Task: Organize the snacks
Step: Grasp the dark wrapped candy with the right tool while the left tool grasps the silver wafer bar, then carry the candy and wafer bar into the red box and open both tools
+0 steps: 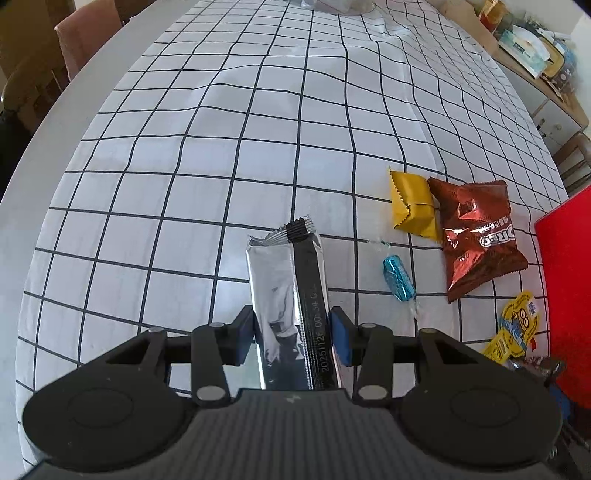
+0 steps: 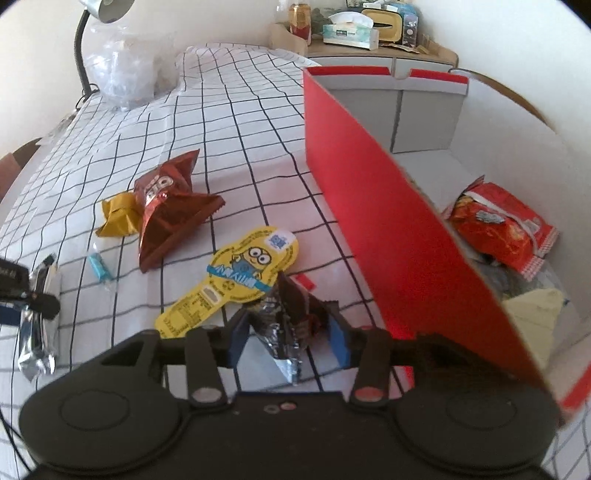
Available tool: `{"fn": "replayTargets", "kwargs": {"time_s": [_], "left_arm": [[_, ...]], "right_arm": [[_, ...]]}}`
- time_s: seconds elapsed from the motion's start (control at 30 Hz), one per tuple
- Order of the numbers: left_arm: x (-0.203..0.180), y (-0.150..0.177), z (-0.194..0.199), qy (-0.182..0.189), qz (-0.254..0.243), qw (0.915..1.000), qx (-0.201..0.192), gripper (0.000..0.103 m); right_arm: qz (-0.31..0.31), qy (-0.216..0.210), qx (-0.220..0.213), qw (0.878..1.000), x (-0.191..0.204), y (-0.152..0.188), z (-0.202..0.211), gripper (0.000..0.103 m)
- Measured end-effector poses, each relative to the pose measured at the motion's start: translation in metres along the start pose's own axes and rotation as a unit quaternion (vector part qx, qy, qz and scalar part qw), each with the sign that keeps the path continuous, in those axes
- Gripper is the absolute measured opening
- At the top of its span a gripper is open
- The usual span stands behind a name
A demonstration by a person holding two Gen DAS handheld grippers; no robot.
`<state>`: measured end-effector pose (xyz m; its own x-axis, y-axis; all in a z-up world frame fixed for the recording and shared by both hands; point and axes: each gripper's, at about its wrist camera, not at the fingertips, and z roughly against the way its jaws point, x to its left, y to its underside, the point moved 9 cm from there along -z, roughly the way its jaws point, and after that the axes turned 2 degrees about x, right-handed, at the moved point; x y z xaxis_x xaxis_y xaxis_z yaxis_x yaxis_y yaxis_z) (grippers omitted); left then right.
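A white cloth [image 1: 258, 122] with a black grid covered the table; a cluttered sideboard [image 2: 373, 33] stood behind and a lamp [image 2: 99, 11] at the far corner. The red box [image 2: 369, 192] ran past the frame's edge — inside lay a red packet [image 2: 502, 229] and half-hidden wrappers. The left gripper [image 1: 293, 332] pinched a silver-and-black bar [image 1: 288, 280], its lower end hidden. The right gripper [image 2: 290, 334] stood spread around a crumpled dark wrapper [image 2: 284, 317] lying on the cloth beside the box — contact unclear.
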<state>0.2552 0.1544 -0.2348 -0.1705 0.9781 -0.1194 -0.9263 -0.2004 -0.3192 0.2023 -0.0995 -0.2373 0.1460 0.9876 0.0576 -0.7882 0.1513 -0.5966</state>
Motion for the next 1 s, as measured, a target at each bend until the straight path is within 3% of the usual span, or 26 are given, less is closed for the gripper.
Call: {"fn": "replayTargets", "kwargs": {"time_s": [0.13,0.3,0.4,0.47,0.57,1.0], "left_arm": [[-0.001,0.0,-0.001,0.001,-0.007,1.0,0.001,0.043],[0.0,-0.001,-0.001,0.008,-0.006,1.0,0.001,0.043],[0.001,-0.001,-0.001,0.011,-0.004,0.9999,0.0,0.043],[0.001,-0.001,-0.001,0.013,-0.002,0.9999,-0.001,0.043],[0.001,0.0,0.0,0.013,-0.001,0.9999,-0.004,0.043],[-0.006,0.006,0.019,0.032,0.0,0.9993,-0.017,0.043]], "right_arm": [[-0.001,-0.006,-0.009,1.0,0.005,-0.005,-0.01,0.058],[-0.004,-0.009,-0.018,1.0,0.006,-0.008,-0.012,0.058],[-0.012,-0.011,-0.019,1.0,0.005,-0.009,-0.012,0.05],[-0.016,-0.013,-0.017,1.0,0.003,-0.009,-0.01,0.038],[-0.016,-0.012,-0.02,1.0,0.003,-0.008,-0.006,0.03],[-0.008,-0.051,-0.029,0.998,0.009,-0.014,0.04,0.029]]}}
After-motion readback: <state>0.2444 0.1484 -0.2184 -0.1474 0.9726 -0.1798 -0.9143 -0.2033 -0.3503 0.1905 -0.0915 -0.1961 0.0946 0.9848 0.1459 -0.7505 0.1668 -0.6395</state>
